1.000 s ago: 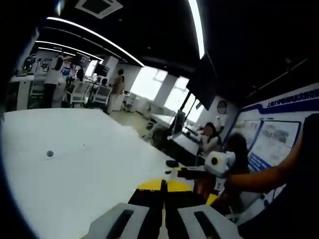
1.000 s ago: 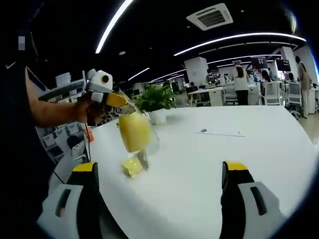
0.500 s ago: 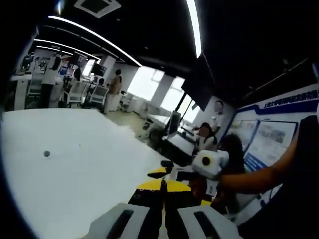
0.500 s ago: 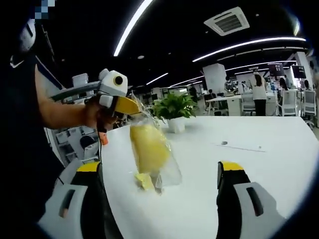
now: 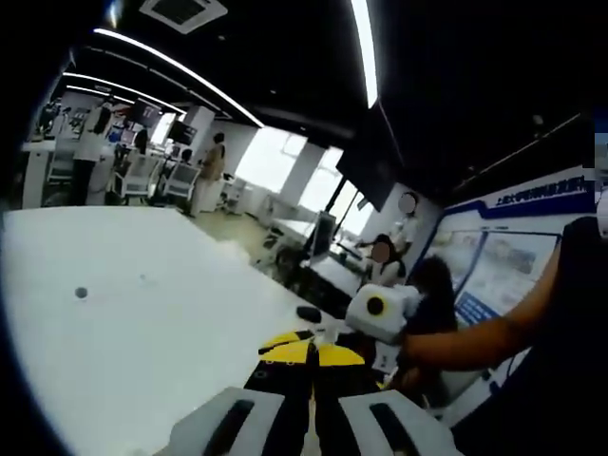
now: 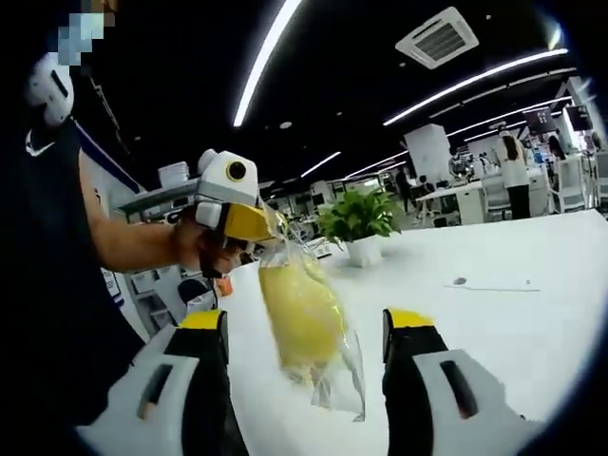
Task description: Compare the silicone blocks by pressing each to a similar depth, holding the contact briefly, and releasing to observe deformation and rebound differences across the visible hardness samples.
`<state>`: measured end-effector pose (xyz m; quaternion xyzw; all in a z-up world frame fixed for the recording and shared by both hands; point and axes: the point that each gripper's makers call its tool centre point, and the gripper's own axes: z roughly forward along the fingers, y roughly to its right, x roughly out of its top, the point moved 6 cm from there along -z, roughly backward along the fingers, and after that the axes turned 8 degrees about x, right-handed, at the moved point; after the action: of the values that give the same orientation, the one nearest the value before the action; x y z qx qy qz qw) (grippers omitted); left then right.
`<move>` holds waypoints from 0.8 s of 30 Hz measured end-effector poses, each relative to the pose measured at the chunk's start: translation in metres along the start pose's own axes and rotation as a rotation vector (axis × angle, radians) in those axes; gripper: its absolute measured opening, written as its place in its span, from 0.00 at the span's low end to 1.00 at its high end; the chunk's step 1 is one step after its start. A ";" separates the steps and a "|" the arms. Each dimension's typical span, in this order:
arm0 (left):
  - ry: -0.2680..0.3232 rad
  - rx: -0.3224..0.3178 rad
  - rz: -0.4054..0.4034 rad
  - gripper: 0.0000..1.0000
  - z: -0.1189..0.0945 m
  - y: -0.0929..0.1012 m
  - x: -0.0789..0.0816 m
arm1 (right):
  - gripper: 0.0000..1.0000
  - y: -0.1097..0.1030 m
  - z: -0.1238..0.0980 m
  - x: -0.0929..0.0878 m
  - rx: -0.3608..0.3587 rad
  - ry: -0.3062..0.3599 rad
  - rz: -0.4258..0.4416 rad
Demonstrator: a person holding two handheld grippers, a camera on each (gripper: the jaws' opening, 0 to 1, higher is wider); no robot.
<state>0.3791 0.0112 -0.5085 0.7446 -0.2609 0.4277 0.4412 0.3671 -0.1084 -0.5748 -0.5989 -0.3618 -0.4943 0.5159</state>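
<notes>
In the right gripper view, the left gripper [image 6: 269, 228], yellow-tipped and gripped by the person's hand [image 6: 204, 252], has its jaws closed on the top edge of a clear plastic bag holding a yellow silicone block [image 6: 302, 318]; the bag hangs in the air above the white table [image 6: 513, 323], between the right gripper's own jaws. The right gripper [image 6: 302, 328] stands wide apart on either side of the hanging bag and holds nothing. A green potted plant in a white pot [image 6: 359, 223] stands on the table behind; in the left gripper view the left gripper [image 5: 312, 353] shows its yellow tips pressed together.
</notes>
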 end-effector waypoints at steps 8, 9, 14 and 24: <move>0.015 -0.015 -0.016 0.00 -0.002 0.000 0.005 | 0.40 -0.002 0.005 0.007 0.032 0.018 0.018; 0.016 -0.018 -0.021 0.00 -0.003 0.000 0.005 | 0.39 -0.002 0.006 0.008 0.036 0.025 0.028; 0.022 -0.027 -0.024 0.00 -0.004 0.001 0.006 | 0.36 -0.003 0.008 0.007 0.037 0.024 0.021; 0.025 -0.044 -0.032 0.00 -0.007 0.005 0.009 | 0.30 -0.003 0.013 0.010 0.047 0.024 -0.006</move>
<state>0.3773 0.0151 -0.4965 0.7333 -0.2528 0.4241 0.4674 0.3698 -0.0958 -0.5644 -0.5794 -0.3688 -0.4944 0.5327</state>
